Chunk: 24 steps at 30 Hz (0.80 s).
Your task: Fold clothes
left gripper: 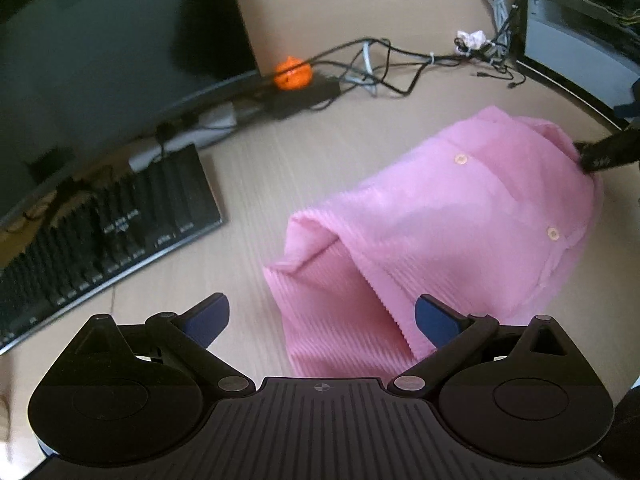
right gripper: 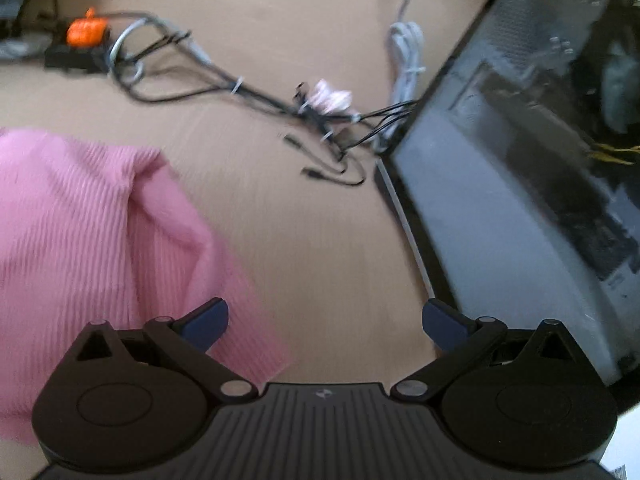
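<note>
A pale wood-grain desk (left gripper: 256, 168) carries everything. At its back stands a dark monitor (left gripper: 100, 40), with a black keyboard (left gripper: 100, 236) below it. The pink ribbed garment (left gripper: 440, 220), soft and partly folded with two small round buttons, lies mid-desk, just ahead of the left gripper (left gripper: 322, 318), whose blue-tipped jaws stand wide apart, empty. The right gripper (right gripper: 324, 322) is likewise spread, beside the cloth's edge. Tangled black cables (left gripper: 380, 64) and a small orange figure (left gripper: 293, 74) lie behind.
</note>
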Tool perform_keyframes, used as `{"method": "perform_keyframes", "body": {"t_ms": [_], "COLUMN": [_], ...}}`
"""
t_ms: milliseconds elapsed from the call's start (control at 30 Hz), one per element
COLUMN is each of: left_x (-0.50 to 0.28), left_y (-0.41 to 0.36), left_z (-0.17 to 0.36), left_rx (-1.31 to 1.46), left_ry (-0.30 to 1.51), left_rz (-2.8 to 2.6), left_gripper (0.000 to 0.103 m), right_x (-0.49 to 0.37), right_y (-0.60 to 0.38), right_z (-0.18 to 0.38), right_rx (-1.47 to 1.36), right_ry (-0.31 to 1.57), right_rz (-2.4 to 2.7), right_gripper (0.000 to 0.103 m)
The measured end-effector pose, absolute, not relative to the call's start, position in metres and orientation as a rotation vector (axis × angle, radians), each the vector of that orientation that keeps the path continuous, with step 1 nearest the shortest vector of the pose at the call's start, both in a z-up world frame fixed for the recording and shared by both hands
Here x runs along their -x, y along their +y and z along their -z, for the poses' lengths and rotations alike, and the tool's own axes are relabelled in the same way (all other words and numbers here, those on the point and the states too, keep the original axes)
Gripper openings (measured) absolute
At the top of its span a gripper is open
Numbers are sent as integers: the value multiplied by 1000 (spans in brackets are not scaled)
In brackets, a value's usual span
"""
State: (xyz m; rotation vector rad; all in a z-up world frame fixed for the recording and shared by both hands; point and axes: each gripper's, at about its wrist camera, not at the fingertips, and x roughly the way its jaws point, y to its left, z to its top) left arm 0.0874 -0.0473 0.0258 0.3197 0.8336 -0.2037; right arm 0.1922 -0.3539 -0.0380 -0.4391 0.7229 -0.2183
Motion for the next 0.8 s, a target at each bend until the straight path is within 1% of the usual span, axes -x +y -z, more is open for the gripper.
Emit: {"method": "perform_keyframes", "body": {"t_ms": [333, 433, 533, 633, 800], "left_x": [-79, -76, -83, -96, -83], "left_y": [-24, -26, -28, -26, -19], "left_z": [-6, -5, 1, 18, 21], "left_rx": [-333, -349, -387, -465, -477], "left_ry": [924, 930, 934, 938, 935], "left_rz": [95, 86, 90, 103, 130], "left_gripper": [102, 102, 102, 102, 102], "right_x": [-185, -176, -160, -148, -131], "right_y": [-349, -346, -334, -311, -252], "right_z": [49, 31, 5, -10, -14], "right_rx": [648, 575, 437, 319, 308], "right_ry": [668, 656, 625, 625, 625], "right_rz": [281, 260, 157, 4, -220], "right_gripper": [103, 103, 103, 103, 103]}}
